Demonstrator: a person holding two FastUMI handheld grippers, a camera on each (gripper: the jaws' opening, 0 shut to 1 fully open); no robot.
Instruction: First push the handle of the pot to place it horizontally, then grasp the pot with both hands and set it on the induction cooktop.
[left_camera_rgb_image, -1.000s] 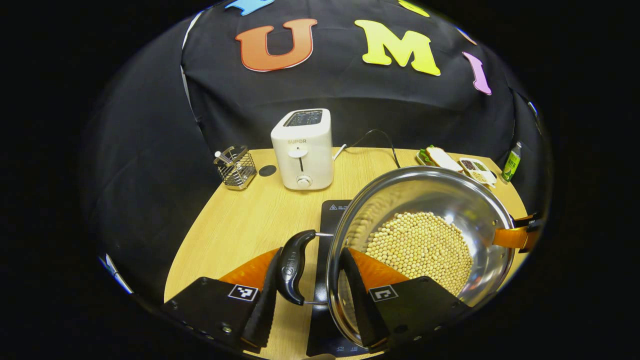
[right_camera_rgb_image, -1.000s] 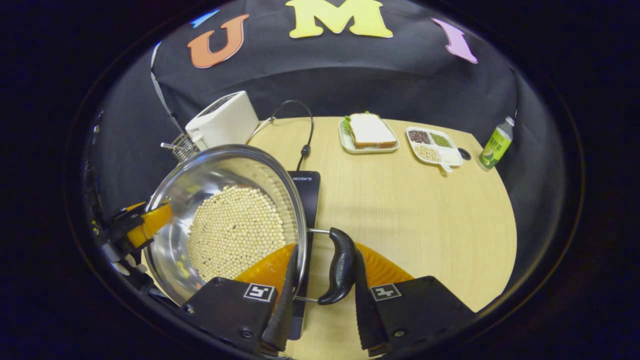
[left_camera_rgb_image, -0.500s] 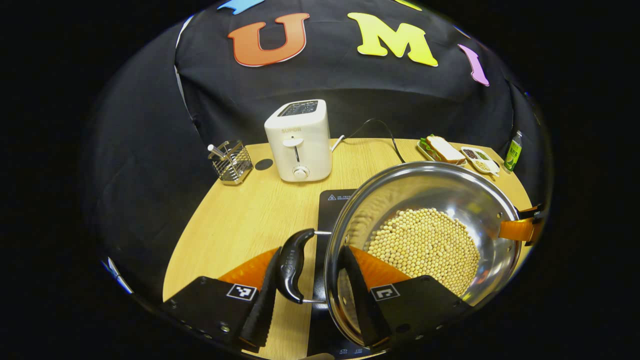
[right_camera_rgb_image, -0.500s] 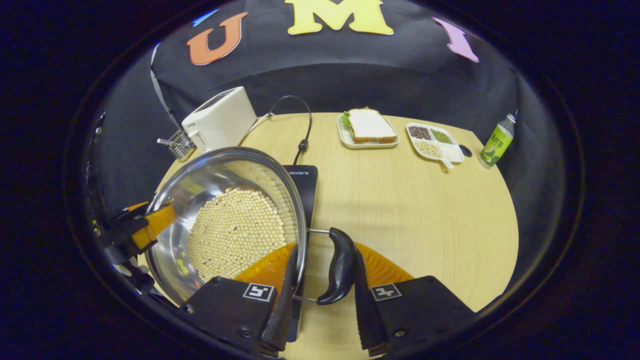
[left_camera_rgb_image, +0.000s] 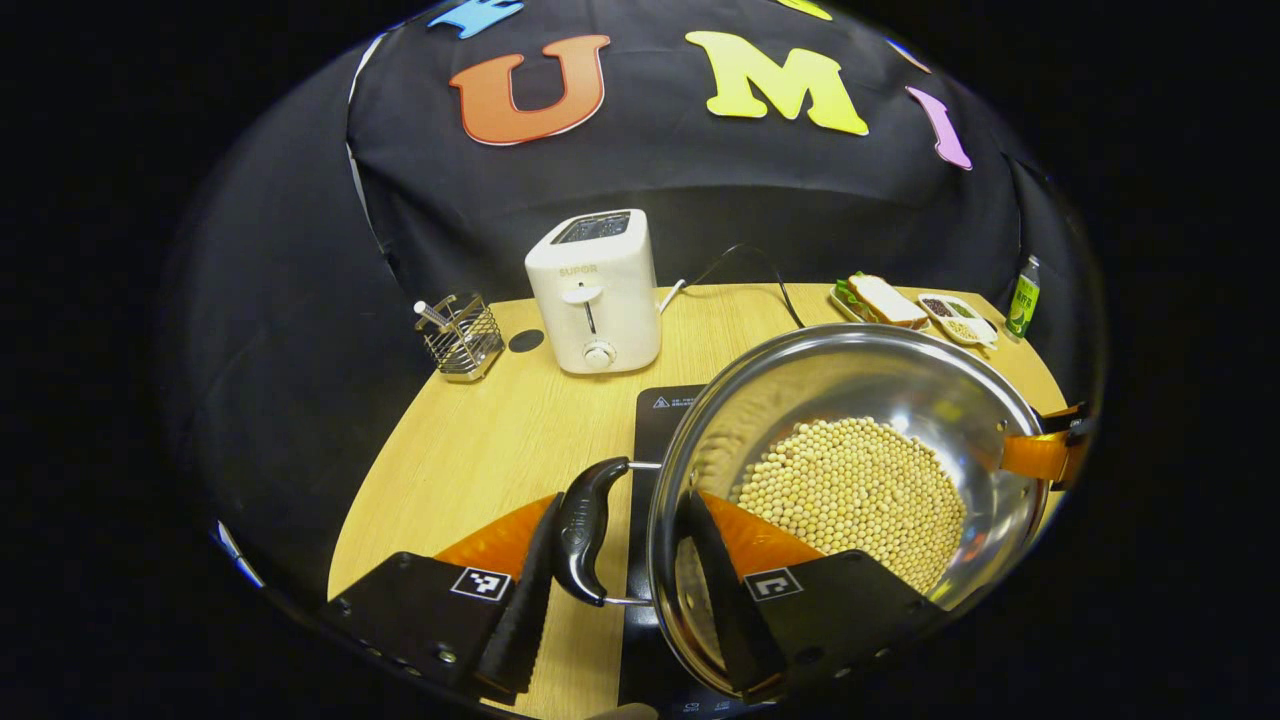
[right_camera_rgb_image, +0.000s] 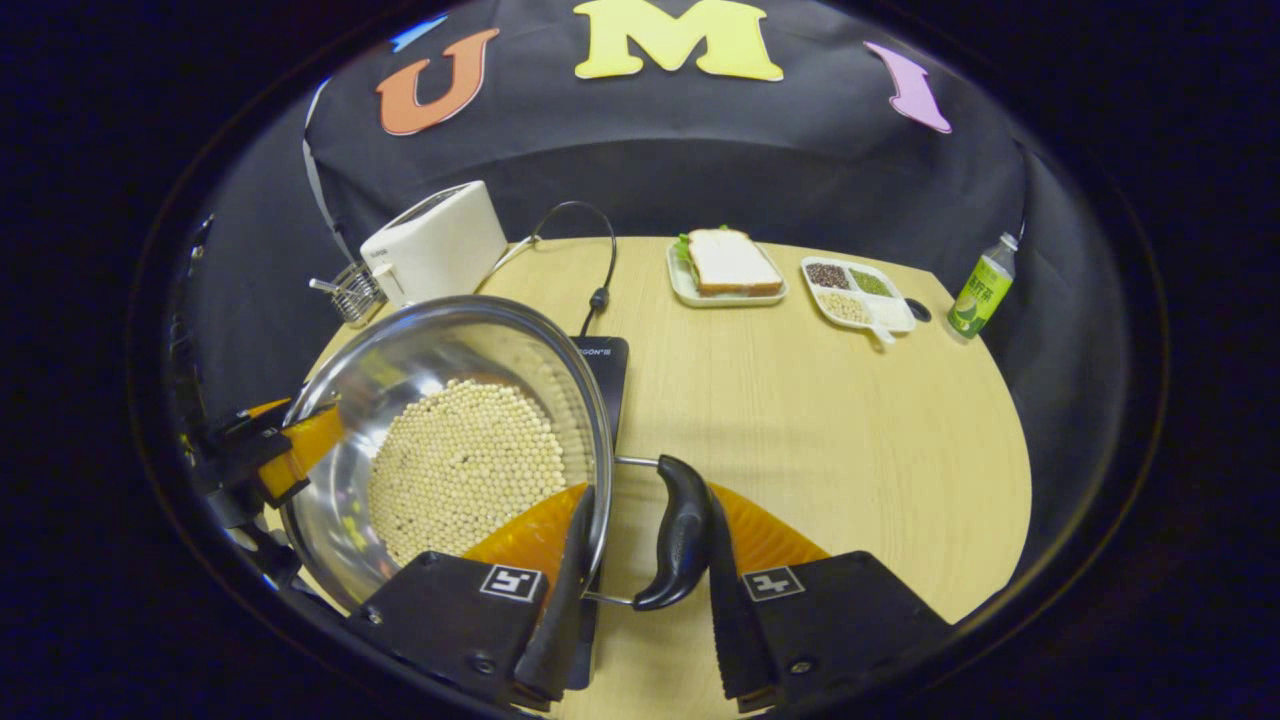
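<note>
A steel pot holding soybeans is over the black induction cooktop; I cannot tell whether they touch. My left gripper is shut on the pot's black left handle, one finger outside the handle and one inside the rim. My right gripper is shut the same way on the right handle. Each gripper also appears at the pot's far rim in the other view: the right gripper and the left gripper.
A white toaster and a wire rack stand at the table's back left. The cooktop's cord runs back. A sandwich plate, a divided dish and a green bottle sit back right.
The pot, carried by both grippers, has shifted slightly over the cooktop and now covers a little more of it. Both grips are unchanged.
</note>
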